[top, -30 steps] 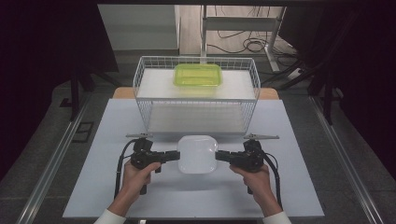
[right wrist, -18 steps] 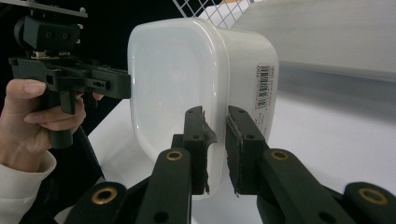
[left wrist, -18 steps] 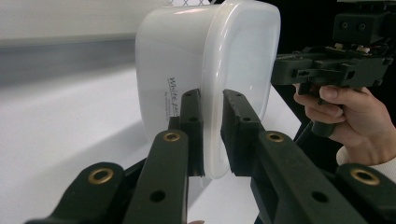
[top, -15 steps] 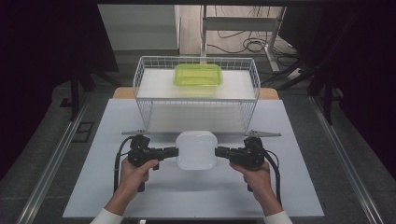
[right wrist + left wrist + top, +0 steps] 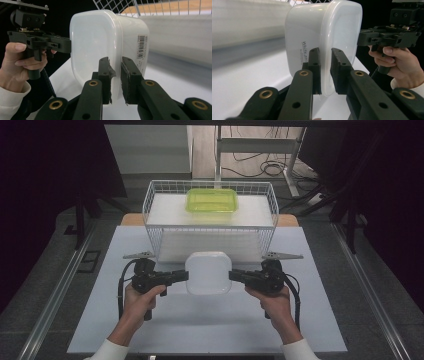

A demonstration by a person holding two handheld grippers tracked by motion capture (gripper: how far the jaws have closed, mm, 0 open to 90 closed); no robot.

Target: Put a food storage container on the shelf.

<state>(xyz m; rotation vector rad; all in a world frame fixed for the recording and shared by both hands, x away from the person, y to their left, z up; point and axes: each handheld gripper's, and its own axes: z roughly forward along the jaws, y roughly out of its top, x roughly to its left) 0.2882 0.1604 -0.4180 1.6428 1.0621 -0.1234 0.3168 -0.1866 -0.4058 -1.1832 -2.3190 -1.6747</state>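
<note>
We hold a white plastic box (image 5: 208, 272) with its lid on, one side in each gripper. It hangs just above the bench (image 5: 100, 320), right in front of the wire basket (image 5: 150, 210). A green box (image 5: 212, 200) sits inside that basket, well apart from ours.

Our left gripper (image 5: 325, 73) has its fingers (image 5: 314, 65) nearly closed, pinching the thin rim where the lid meets the box. Our right gripper (image 5: 115, 78) does the same on the other side, its fingers (image 5: 131, 75) squeezed on the rim.

We think the box is light and looks empty. Its walls are smooth and shiny, so it could slip. The plastic may bend a little if we squeeze hard. The rim is the best place to hold, since it sticks out and gives the fingers an edge to catch. We should keep both sides level.
</note>
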